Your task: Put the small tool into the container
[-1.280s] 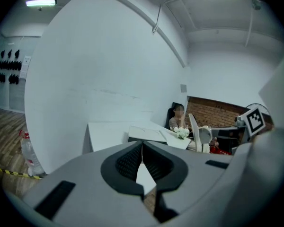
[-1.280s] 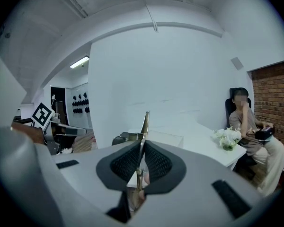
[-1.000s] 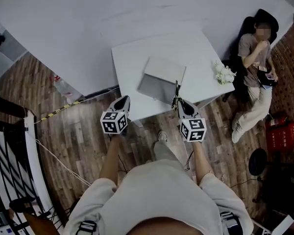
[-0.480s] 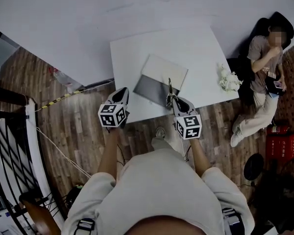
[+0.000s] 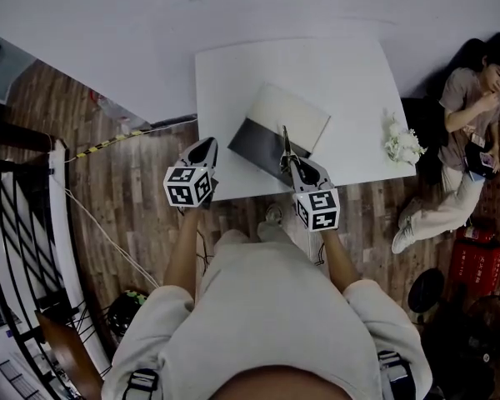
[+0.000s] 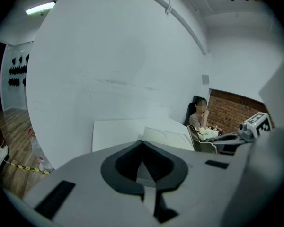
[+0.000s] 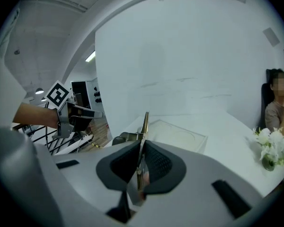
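Head view: right gripper (image 5: 290, 162) fingers clamp the small tool (image 5: 285, 142) at the container (image 5: 298, 115)'s near edge; dropping it in remains. Left gripper (image 5: 202, 149) fingers together, empty.

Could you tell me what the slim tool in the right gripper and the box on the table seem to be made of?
The small tool looks like metal: brassy colour, slight sheen along its thin shaft. The container seems matte card or plastic, pale and flat-faced without glare; which of the two I cannot tell.
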A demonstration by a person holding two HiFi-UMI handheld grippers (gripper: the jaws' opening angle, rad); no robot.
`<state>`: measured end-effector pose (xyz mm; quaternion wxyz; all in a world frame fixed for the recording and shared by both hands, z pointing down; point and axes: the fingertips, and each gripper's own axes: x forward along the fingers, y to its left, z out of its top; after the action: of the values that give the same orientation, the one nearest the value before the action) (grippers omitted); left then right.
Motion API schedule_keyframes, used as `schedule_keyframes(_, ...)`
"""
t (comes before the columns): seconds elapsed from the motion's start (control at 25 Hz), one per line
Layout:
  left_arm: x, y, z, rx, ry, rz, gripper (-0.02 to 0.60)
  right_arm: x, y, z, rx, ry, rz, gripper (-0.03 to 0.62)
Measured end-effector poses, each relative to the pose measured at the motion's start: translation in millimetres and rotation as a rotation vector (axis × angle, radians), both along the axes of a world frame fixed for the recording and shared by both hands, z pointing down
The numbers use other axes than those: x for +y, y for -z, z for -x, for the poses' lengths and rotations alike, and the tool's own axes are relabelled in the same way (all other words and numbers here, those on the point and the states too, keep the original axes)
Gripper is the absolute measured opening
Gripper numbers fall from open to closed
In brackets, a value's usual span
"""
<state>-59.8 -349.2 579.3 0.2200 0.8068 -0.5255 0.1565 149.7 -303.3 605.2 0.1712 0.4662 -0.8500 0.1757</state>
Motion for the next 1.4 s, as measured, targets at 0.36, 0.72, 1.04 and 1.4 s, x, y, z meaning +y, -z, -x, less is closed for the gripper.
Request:
schedule_keyframes(0.36, -10.5, -12.2, 0.7, 0.013, -0.017, 0.02, 0.009, -10.0, -9.0, 5.3, 0.003, -0.018, 0.024, 0.026)
schedule_keyframes(0.72, -35.6, -16.5, 23.0, 0.046, -0.079, 0.029, 0.009, -16.6, -17.8, 27.5, 0.049, -0.082, 0.055, 0.026)
schedule_keyframes(1.04, -54.6, -21.2, 47.7, 0.07, -0.132, 0.043, 0.009, -22.7, -24.2, 40.8, 0.102, -0.15, 0.079, 0.026)
schedule_keyframes(1.4, -59.3, -31.7, 63.5, 0.099, -0.178, 0.064, 0.009, -24.7, -36.3, 57.4, 0.289, -0.128, 0.068, 0.026)
